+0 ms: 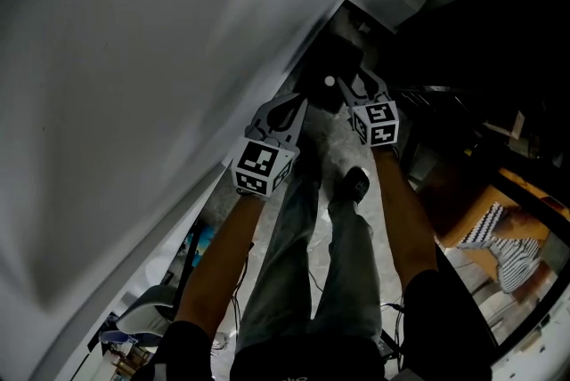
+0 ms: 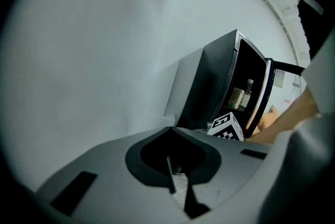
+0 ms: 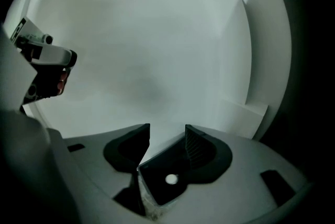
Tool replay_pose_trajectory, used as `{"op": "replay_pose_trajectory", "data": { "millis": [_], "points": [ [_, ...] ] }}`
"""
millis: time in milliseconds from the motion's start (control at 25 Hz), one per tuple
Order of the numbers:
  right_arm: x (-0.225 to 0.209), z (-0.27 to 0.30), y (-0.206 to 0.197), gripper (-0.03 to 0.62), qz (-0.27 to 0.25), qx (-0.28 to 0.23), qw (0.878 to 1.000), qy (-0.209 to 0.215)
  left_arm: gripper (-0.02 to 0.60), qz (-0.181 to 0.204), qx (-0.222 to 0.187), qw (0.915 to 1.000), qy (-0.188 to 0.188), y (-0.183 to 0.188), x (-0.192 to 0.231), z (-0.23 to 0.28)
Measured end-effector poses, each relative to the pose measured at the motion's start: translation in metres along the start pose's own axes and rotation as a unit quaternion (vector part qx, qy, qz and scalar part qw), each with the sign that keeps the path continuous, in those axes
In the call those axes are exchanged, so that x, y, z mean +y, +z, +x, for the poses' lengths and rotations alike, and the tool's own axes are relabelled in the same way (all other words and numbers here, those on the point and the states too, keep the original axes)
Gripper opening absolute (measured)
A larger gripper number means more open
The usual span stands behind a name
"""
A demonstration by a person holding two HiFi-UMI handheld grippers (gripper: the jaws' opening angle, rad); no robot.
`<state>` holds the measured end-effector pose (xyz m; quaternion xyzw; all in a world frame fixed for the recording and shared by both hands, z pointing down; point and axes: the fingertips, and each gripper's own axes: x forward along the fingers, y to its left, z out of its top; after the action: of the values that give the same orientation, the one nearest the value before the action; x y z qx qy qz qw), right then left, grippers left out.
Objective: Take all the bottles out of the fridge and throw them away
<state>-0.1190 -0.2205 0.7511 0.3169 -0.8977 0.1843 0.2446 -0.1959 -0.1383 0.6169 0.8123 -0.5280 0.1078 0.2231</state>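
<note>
In the head view, the left hand-held gripper (image 1: 289,108) and the right hand-held gripper (image 1: 356,90) are held low over the person's legs (image 1: 321,263), next to a white wall (image 1: 134,59). Near their tips, at the upper centre, is a dark square container (image 1: 325,63) with a small white dot on it.

Only the left gripper view shows the black fridge (image 2: 209,87), right of centre, with its door (image 2: 268,97) open. A bottle (image 2: 246,93) with a pale cap stands inside, just beside a pale-labelled item (image 2: 235,97). This gripper's jaws are clenched together and grasp nothing.

In the right gripper view the jaws are released and stand apart, and their pads press on nothing. The dark container shows through the gap, low in the frame.
</note>
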Motion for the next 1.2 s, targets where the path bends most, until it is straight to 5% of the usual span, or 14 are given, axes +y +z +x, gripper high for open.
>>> {"op": "replay_pose_trajectory", "data": {
  "millis": [360, 520, 840, 1200],
  "points": [
    [0.001, -0.08, 0.05, 0.201, -0.001, -0.037, 0.999, -0.019, 0.0, 0.0, -0.016, 0.9998, -0.014, 0.033, -0.028, 0.0],
    [0.012, -0.138, 0.075, 0.152, 0.016, -0.061, 0.998, -0.022, 0.0, 0.007, -0.022, 0.9996, -0.018, 0.058, -0.059, -0.01],
    [0.012, -0.301, 0.129, 0.009, 0.047, -0.103, 0.989, -0.097, 0.0, 0.012, -0.053, 0.9974, -0.048, 0.148, -0.159, -0.055],
    [0.012, -0.494, 0.161, 0.009, 0.071, -0.152, 0.971, -0.169, 0.0, 0.016, -0.076, 0.9932, -0.087, 0.225, -0.283, -0.125]
  ]
}}
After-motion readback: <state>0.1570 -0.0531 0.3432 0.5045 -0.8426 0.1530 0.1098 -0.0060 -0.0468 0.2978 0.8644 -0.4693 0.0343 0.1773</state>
